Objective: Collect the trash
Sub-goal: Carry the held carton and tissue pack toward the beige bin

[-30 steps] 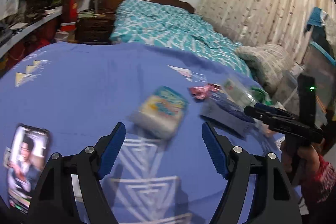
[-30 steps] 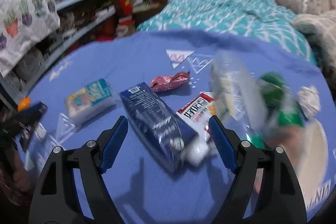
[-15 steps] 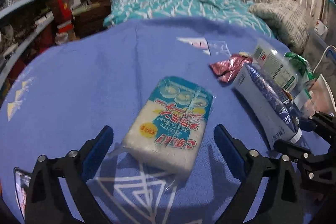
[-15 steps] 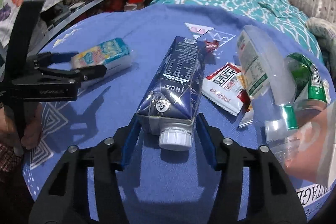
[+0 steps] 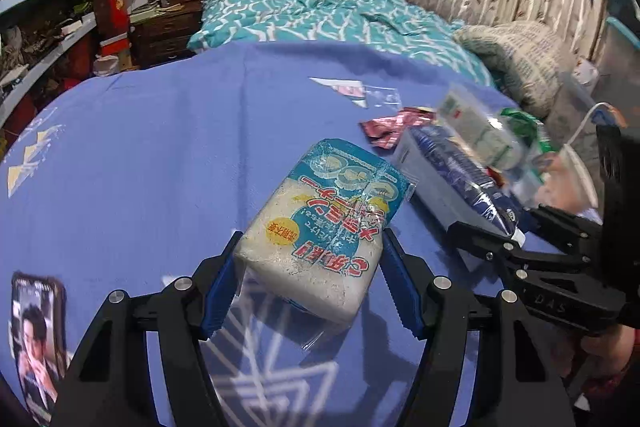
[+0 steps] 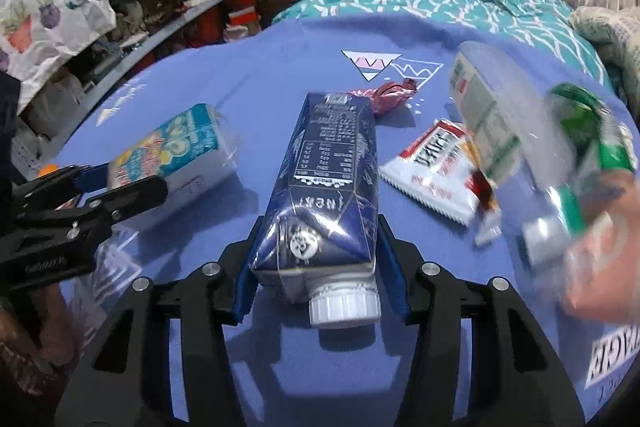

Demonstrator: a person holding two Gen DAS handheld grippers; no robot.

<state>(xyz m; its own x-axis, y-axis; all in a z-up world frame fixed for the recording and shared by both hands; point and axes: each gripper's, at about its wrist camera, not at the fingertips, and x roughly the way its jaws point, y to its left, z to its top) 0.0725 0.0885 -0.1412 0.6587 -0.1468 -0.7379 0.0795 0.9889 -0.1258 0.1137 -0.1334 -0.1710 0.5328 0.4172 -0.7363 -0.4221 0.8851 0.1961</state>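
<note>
1. Now the left gripper (image 5: pixel 310 283) pinches the sponge pack (image 5: pixel 320 227) between its fingers, above the counter (image 5: pixel 140 147).
2. Meanwhile the right gripper (image 6: pixel 316 267) clamps the carton (image 6: pixel 328 179), beside the wrappers (image 6: pixel 436 159).

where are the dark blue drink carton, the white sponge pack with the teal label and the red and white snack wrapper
dark blue drink carton (image 6: pixel 332 163), right wrist view, printed top face
white sponge pack with teal label (image 5: pixel 320 227), left wrist view, label face
red and white snack wrapper (image 6: pixel 436 163), right wrist view, middle of front
</note>
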